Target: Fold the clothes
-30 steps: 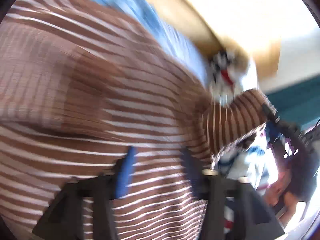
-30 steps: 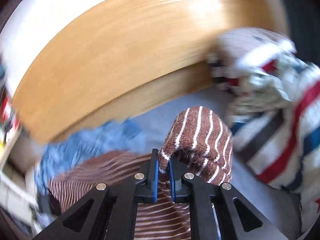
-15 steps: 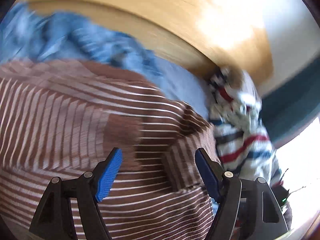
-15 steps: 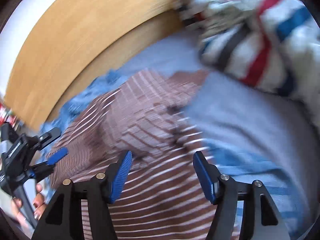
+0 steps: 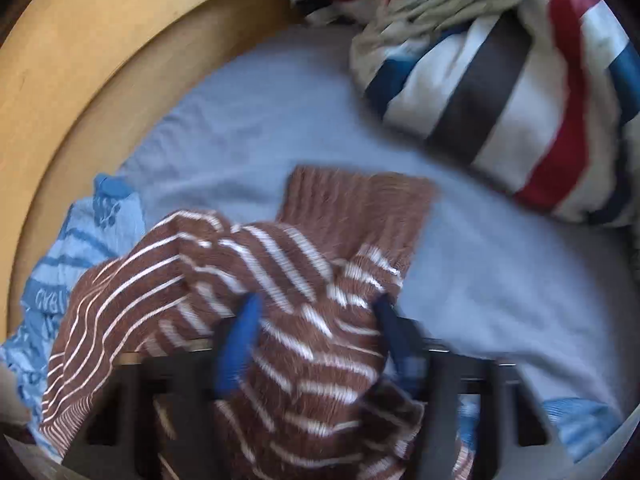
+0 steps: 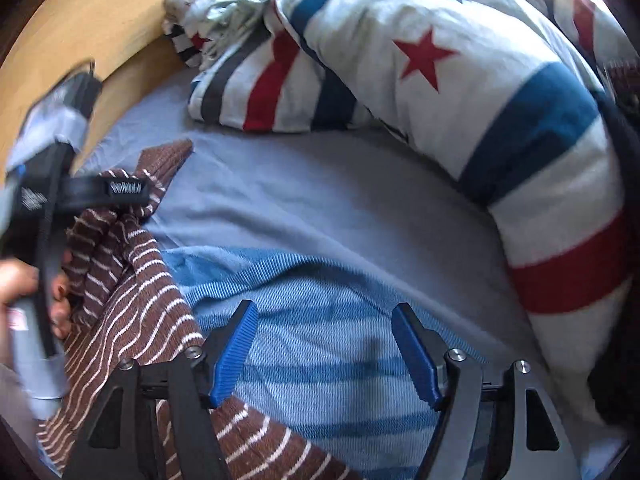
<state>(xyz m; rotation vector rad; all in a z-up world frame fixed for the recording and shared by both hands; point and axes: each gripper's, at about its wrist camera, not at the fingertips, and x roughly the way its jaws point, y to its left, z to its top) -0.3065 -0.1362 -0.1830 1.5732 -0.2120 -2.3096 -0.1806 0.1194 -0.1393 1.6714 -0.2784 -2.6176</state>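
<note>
While our left gripper [image 5: 316, 332] is closing on the brown knitted sweater with white stripes [image 5: 280, 280] and our right gripper [image 6: 324, 352] is opening over nothing, the bunched sweater could slip and fold crooked.

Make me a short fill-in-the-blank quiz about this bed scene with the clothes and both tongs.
1. The brown sweater has thin ____ stripes.
2. The left tongs are closing around the ____ sweater.
3. Under the right tongs lies a ____ striped garment.
4. The duvet shows a red ____.

Missing words: white; brown; blue; star
</note>
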